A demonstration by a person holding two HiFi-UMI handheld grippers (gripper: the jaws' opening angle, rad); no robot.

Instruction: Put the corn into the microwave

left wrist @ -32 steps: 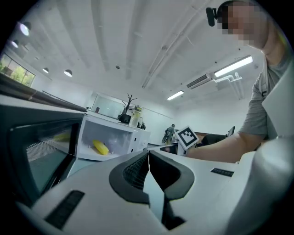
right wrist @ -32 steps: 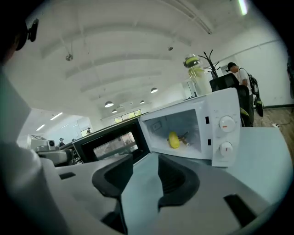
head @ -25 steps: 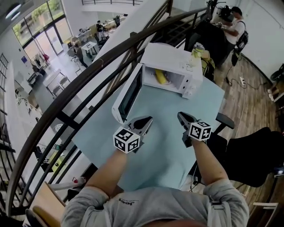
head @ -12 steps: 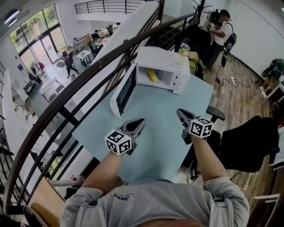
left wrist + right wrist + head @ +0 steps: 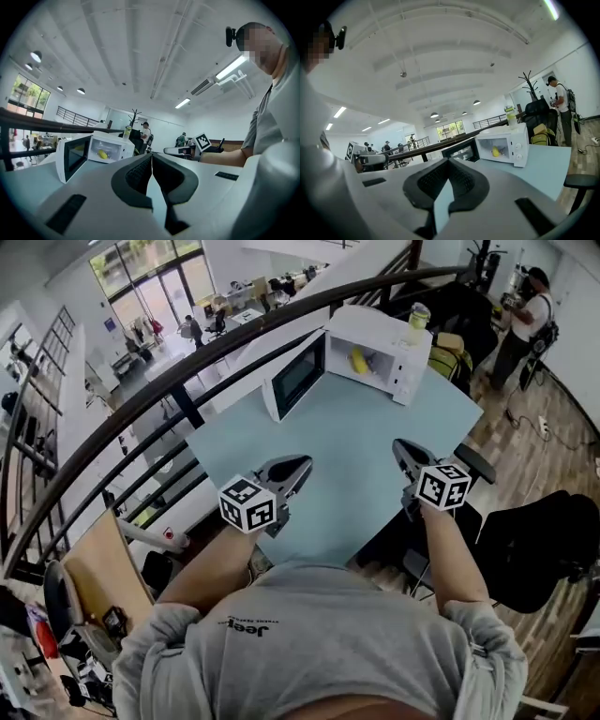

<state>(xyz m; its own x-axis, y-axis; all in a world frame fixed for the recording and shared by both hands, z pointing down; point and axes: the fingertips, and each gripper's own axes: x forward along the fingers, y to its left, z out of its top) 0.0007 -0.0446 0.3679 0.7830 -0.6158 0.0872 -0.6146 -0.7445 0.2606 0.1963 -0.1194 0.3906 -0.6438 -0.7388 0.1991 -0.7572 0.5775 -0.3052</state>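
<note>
Already the corn [image 5: 358, 360] lies in the microwave [image 5: 380, 326]; left gripper [image 5: 302, 464] and right gripper [image 5: 402, 447] closed, empty.

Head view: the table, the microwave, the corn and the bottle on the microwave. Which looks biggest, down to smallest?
1. the table
2. the microwave
3. the bottle and the corn, which look about alike here, so I can't rank them.
</note>
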